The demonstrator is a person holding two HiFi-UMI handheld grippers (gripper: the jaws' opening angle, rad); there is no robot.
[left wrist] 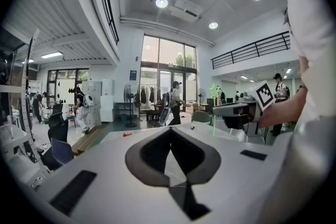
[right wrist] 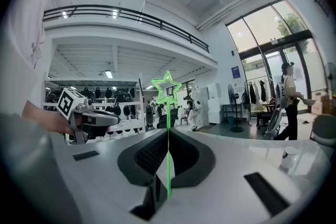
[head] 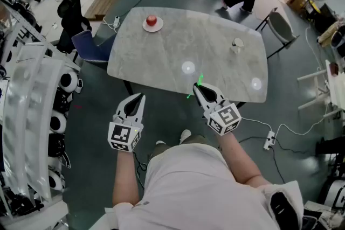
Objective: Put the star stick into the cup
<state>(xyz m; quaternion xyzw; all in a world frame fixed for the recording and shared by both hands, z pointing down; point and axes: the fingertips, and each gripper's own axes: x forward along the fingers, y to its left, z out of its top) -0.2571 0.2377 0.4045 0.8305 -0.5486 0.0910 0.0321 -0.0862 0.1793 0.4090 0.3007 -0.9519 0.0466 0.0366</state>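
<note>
My right gripper (head: 196,87) is shut on the green star stick (head: 199,82) at the near edge of the marble table (head: 161,56). In the right gripper view the stick stands upright between the jaws, its star (right wrist: 167,86) above them. A small white cup (head: 237,44) stands upright on the table's far right, also seen at the right edge of the right gripper view (right wrist: 287,157). My left gripper (head: 141,97) hangs shut and empty in front of the table, left of the right one. From the left gripper view (left wrist: 170,131) the star stick (left wrist: 215,93) shows off to the right.
A red apple on a white plate (head: 152,22) sits at the table's far left. A blue chair (head: 91,47) stands left of the table and a grey chair (head: 280,27) at its far right. White robot shells (head: 32,116) line the left side. A cable and power strip (head: 268,140) lie on the floor.
</note>
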